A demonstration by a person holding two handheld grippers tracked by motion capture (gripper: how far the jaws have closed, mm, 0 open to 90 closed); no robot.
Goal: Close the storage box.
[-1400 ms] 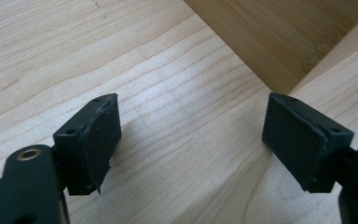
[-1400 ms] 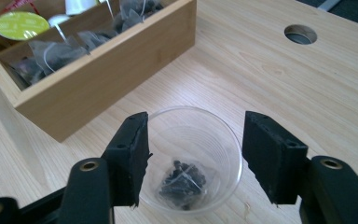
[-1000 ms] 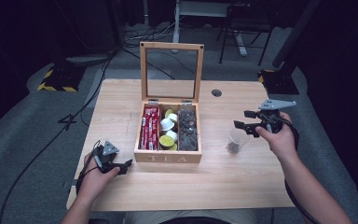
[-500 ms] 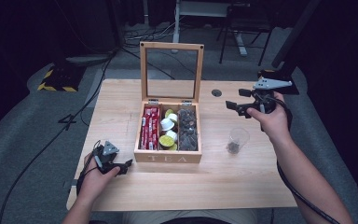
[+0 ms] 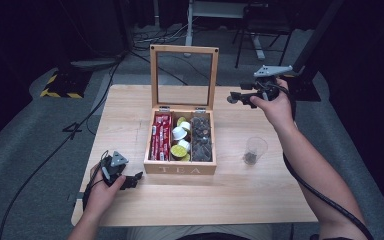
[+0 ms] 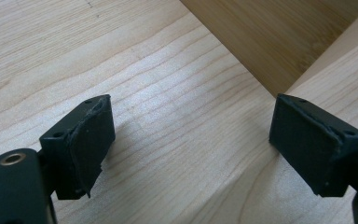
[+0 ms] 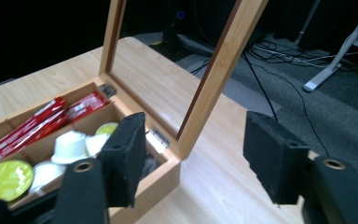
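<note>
A: Where's the lid relative to the right gripper?

B: The lid stands upright on the back wall of the box, with its top rail running left-right across the table. The right gripper hangs just right of the lid's right post, about mid-height, jaws pointing left at it. Near, not touching.

A: Gripper view?

B: In the right gripper view the post runs up on a slant, beyond the gap of the right gripper. Looks lined up to take the frame edge. That's my read, a push-shut or a pinch.

A: Jaw state?

B: Right: partly open, has just been closing, nothing between the pads. Left gripper sits low on the table at the box's near-left corner. Its jaws are apart and have just opened a bit more. Between them only bare wood.

A: So the right hand is the one for the lid.

B: Yes, clearly nearer. Left is well apart from the lid, with the box body between them.

A: Any text?

B: "TEA" on the box front. The red sachets in the left bay have white print, too small to read. The pods in the middle are white and green, and the green lid print is not legible. A cup right of the box has something dark in its bottom and no label.
</note>
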